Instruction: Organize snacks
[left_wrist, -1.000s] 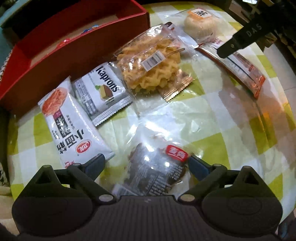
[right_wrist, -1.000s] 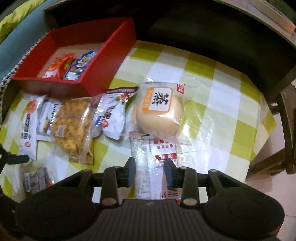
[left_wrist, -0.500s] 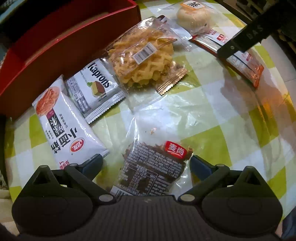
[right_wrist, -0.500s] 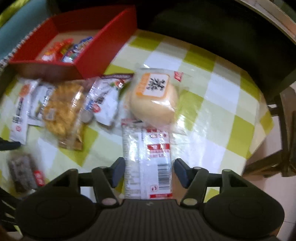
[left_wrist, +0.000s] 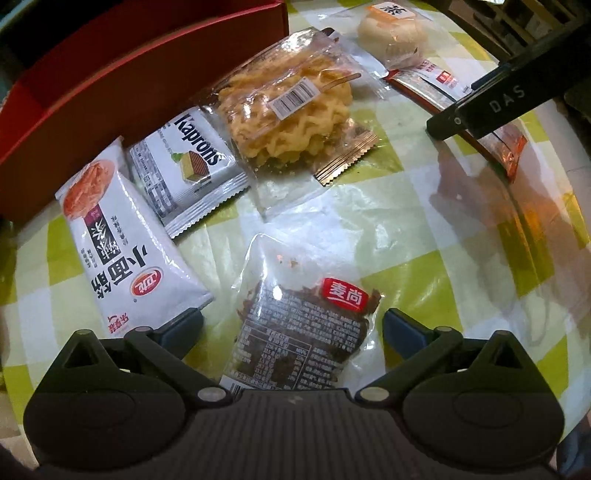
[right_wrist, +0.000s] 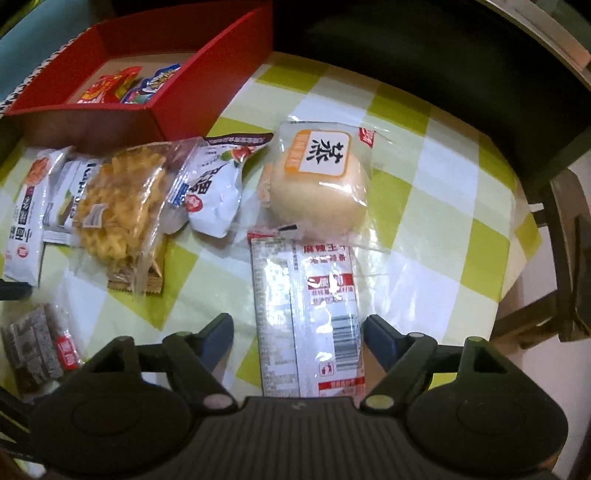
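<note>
A: Quick rundown, L to R?

B: Left gripper (left_wrist: 291, 325) points steeply down, jaws spread wide, and they've just been opening a bit more. Dark snack pkt with red label (left_wrist: 306, 332) lies flat on the checked tablecloth (left_wrist: 406, 236) between the fingers, pads not pressing it.

A: Around it?

B: Left of it a white pkt w/ Chinese print (left_wrist: 122, 251), then the Kaprons wafer pkt (left_wrist: 188, 166), then the clear bag of yellow waffle crisps (left_wrist: 291, 110) farther back. Red box (right_wrist: 207, 74) sits far left, a few bright pkts (right_wrist: 125, 85) inside.

A: Right side?

B: Small white pkt (right_wrist: 214, 192) just right of the crisps, then the round bun in clear wrap (right_wrist: 317, 188), its near edge overlapping the far end of the long clear pkt with red print (right_wrist: 306, 314).

A: And the right gripper?

B: Right gripper (right_wrist: 297, 336) also aims down, jaws apart, just been opening. The long pkt lies between the fingers; pads look clear of it, one each side.

A: Anything else?

B: Wooden chair (right_wrist: 565, 258) far right, off the table.
</note>
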